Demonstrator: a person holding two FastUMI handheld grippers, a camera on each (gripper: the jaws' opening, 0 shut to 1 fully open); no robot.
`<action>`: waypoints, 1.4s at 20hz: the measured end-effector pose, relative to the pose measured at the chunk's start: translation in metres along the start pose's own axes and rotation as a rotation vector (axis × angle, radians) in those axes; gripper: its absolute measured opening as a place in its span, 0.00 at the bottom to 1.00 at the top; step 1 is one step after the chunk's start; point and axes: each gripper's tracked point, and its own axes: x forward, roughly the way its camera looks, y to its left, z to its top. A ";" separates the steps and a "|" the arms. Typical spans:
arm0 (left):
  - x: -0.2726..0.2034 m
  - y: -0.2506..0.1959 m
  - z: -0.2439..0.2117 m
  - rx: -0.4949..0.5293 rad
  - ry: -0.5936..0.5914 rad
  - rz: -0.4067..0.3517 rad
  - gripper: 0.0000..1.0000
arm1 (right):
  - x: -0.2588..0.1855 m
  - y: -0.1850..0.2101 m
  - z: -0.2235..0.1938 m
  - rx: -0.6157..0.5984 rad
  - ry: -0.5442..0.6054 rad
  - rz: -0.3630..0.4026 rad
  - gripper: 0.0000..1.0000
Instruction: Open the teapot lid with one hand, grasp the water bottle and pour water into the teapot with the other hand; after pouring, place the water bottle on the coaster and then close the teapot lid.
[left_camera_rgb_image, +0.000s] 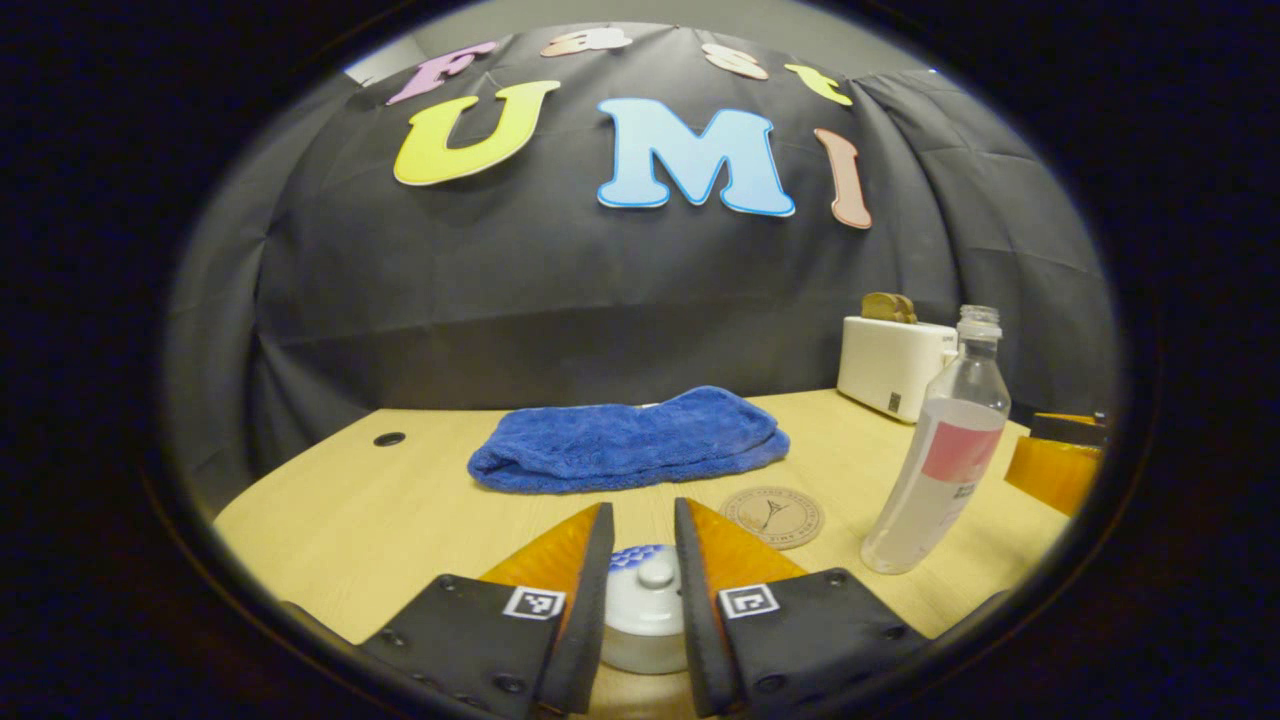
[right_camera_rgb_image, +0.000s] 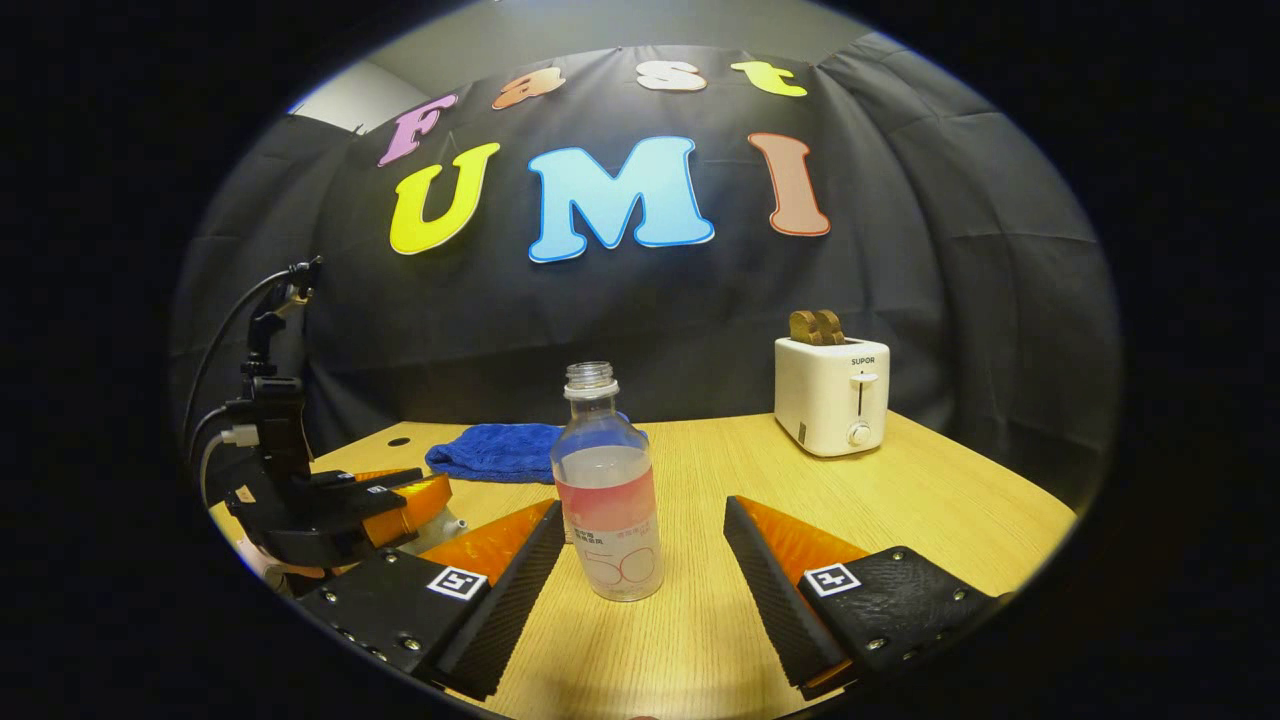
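Left gripper view is showing the left gripper (left_camera_rgb_image: 645, 560) at the bottom centre, its fingers sitting close on either side of the white teapot lid (left_camera_rgb_image: 646, 600), though whether they are pressing it cannot be told; bare wooden table (left_camera_rgb_image: 340, 520) is lying open to the left. A blue towel (left_camera_rgb_image: 630, 440) is lying mid-frame, a round coaster (left_camera_rgb_image: 772, 516) lower right of centre. Right gripper view is showing the right gripper (right_camera_rgb_image: 645, 550) with fingers wide apart around the uncapped, upright, partly filled water bottle (right_camera_rgb_image: 605, 490), not touching it, a white toaster (right_camera_rgb_image: 832, 395) standing right of centre.
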 end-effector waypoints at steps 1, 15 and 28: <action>0.001 0.000 -0.001 0.017 0.003 -0.002 0.36 | 0.000 0.000 -0.001 0.001 0.000 -0.003 0.99; -0.002 -0.001 0.021 0.028 -0.042 -0.010 0.06 | 0.003 -0.005 -0.007 0.005 0.019 -0.009 0.99; -0.021 0.092 0.048 0.009 -0.104 0.096 0.06 | 0.027 0.017 -0.016 -0.038 0.069 0.028 0.99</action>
